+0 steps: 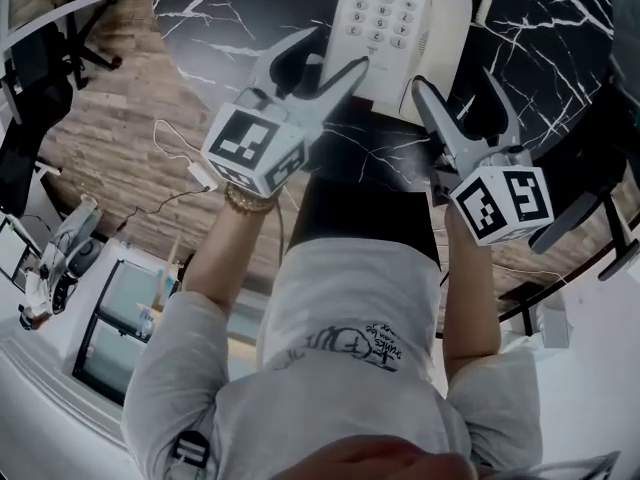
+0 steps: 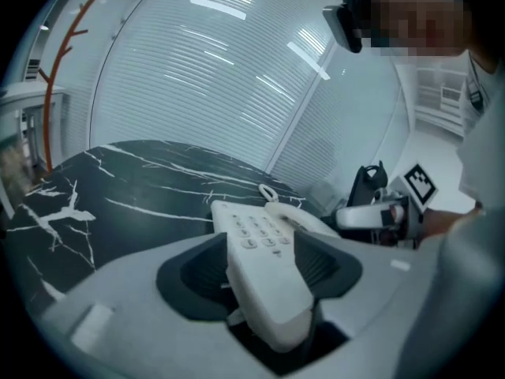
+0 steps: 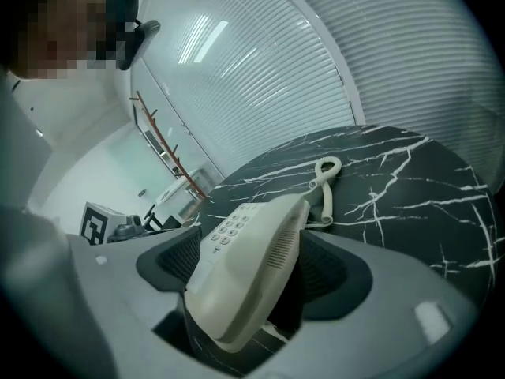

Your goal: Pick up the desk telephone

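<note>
The left gripper (image 1: pixel 335 50) stands wide open, its jaws on either side of the near left corner of the desk telephone (image 1: pixel 395 18) without pressing on it. The right gripper (image 1: pixel 457 80) is just as wide, straddling the near right corner. The white telephone rests on the black marbled worktop (image 1: pixel 250 8), with its coiled cord (image 3: pixel 325 181) at the far side.

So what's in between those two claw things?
The head view shows the near end of the white desk telephone between the left gripper and the right gripper. It lies on the black marble table.
</note>
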`<state>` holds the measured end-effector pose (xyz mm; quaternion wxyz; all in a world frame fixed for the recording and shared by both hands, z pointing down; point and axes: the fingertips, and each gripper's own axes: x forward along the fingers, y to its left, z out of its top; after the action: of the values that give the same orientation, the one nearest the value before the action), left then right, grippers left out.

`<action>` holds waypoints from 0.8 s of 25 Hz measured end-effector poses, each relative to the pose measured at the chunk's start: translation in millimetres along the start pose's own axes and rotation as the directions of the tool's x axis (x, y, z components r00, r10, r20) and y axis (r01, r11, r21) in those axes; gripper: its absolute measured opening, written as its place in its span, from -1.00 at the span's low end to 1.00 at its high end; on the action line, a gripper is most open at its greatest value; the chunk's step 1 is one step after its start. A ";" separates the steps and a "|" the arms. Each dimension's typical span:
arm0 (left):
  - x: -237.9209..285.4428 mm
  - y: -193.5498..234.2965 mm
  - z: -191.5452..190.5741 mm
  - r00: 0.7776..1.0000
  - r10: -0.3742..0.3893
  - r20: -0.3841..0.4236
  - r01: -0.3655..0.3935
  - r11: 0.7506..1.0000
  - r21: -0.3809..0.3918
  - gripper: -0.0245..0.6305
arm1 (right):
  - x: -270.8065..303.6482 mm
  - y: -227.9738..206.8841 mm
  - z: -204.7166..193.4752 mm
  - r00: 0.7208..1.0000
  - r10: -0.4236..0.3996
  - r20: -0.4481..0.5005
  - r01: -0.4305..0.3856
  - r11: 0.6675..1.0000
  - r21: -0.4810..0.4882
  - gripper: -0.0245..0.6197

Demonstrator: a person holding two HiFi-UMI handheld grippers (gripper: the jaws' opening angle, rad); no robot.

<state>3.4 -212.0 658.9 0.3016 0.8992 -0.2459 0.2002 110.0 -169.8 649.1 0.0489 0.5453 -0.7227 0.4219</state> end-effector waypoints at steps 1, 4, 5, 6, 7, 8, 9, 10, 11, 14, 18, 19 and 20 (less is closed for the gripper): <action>3.3 2.3 -4.0 1.000 -0.001 -0.004 0.001 1.000 -0.006 -0.11 | 4.0 -3.1 -4.0 1.000 0.002 -0.002 -0.002 1.000 0.017 0.33; 10.4 7.3 -11.3 1.000 -0.010 -0.004 0.010 0.999 -0.038 0.00 | 14.3 -8.1 -14.2 1.000 0.012 -0.007 -0.012 0.998 0.061 0.41; 12.3 8.8 -12.6 1.000 -0.013 -0.002 0.013 0.999 -0.048 0.02 | 17.6 -8.9 -17.0 1.000 0.017 -0.009 -0.017 0.997 0.076 0.43; 14.5 10.3 -13.6 1.000 -0.016 -0.002 0.016 0.998 -0.056 0.03 | 21.0 -9.4 -19.3 1.000 0.024 -0.010 -0.023 0.996 0.090 0.44; 17.0 11.6 -14.5 1.000 -0.020 -0.004 0.020 0.998 -0.062 0.04 | 24.6 -9.7 -20.9 0.999 0.032 -0.012 -0.031 0.994 0.102 0.46; 20.1 12.3 -15.5 1.000 -0.026 -0.007 0.025 0.997 -0.066 0.04 | 28.4 -9.9 -22.5 0.999 0.040 -0.014 -0.038 0.993 0.110 0.47; 23.4 12.4 -16.8 0.999 -0.033 -0.011 0.032 0.997 -0.067 0.04 | 32.5 -10.1 -24.4 0.999 0.048 -0.019 -0.045 0.992 0.114 0.48; 26.6 12.0 -18.4 0.999 -0.039 -0.014 0.038 0.997 -0.066 0.04 | 36.5 -10.4 -26.5 0.998 0.055 -0.024 -0.052 0.992 0.119 0.48; 29.0 11.6 -19.9 0.999 -0.042 -0.015 0.041 0.997 -0.067 0.05 | 40.0 -10.5 -28.4 0.998 0.064 -0.027 -0.060 0.990 0.128 0.51; 32.3 12.5 -23.8 0.999 -0.052 -0.013 0.051 0.996 -0.078 0.05 | 44.8 -10.6 -29.9 0.996 0.082 -0.016 -0.079 0.985 0.152 0.56; 33.2 14.1 -24.3 0.999 -0.045 -0.003 0.044 0.996 -0.081 0.04 | 45.0 -10.8 -29.8 0.997 0.083 -0.004 -0.082 0.985 0.154 0.56; 33.1 13.9 -24.4 0.999 -0.040 0.001 0.040 0.996 -0.081 0.03 | 44.8 -10.7 -29.9 0.997 0.082 -0.004 -0.080 0.985 0.151 0.56; 33.0 13.6 -24.6 0.999 -0.035 0.005 0.036 0.996 -0.084 0.03 | 44.4 -10.4 -30.0 0.997 0.079 -0.004 -0.077 0.986 0.148 0.54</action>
<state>16.9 -216.3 699.9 0.3422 0.8903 -0.2387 0.1826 89.2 -183.6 697.6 -0.0046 0.5166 -0.7101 0.4785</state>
